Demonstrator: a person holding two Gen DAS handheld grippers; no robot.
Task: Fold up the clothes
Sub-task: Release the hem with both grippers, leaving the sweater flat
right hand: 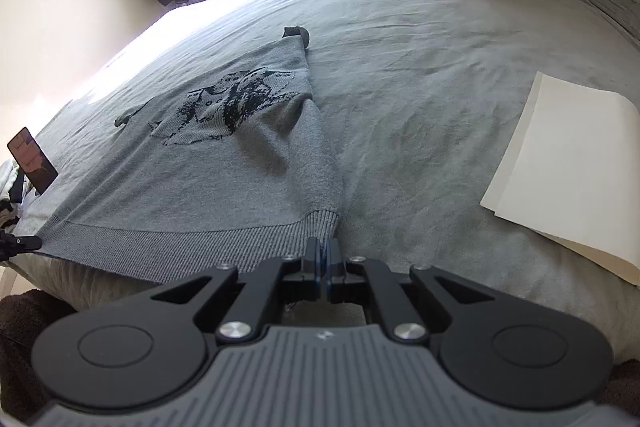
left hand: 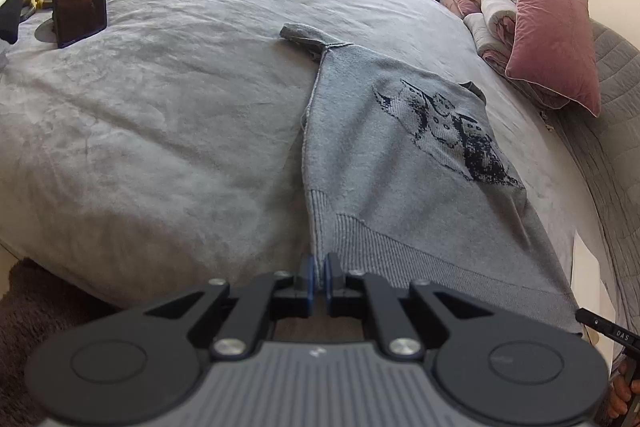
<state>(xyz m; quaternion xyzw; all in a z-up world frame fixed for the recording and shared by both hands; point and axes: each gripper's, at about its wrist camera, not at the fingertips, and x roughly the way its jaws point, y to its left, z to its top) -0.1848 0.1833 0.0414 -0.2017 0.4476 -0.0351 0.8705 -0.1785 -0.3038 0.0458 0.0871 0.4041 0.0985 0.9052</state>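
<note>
Pinching sweater (left hand: 400, 163) hem: left gripper (left hand: 319, 267) clearly, right gripper (right hand: 323, 251) seemingly

Both hand-held tools are built alike. The left gripper (left hand: 319, 277) has a grey ribbed housing at the back, with a small pale mark in the middle of its front edge. On either side sits a round matte-black disc with a faint circle pressed into it. From the housing, black angular link arms with cut-out windows reach forward, pinned by shiny silver round-headed screws, four of them bright along each tool. The fingers (left hand: 307, 267) are black blocks faced with blue pads. The right gripper (right hand: 323, 259) shows the same grey ribbing, black discs, silver screws and blue-faced pads (right hand: 332, 251).
</note>
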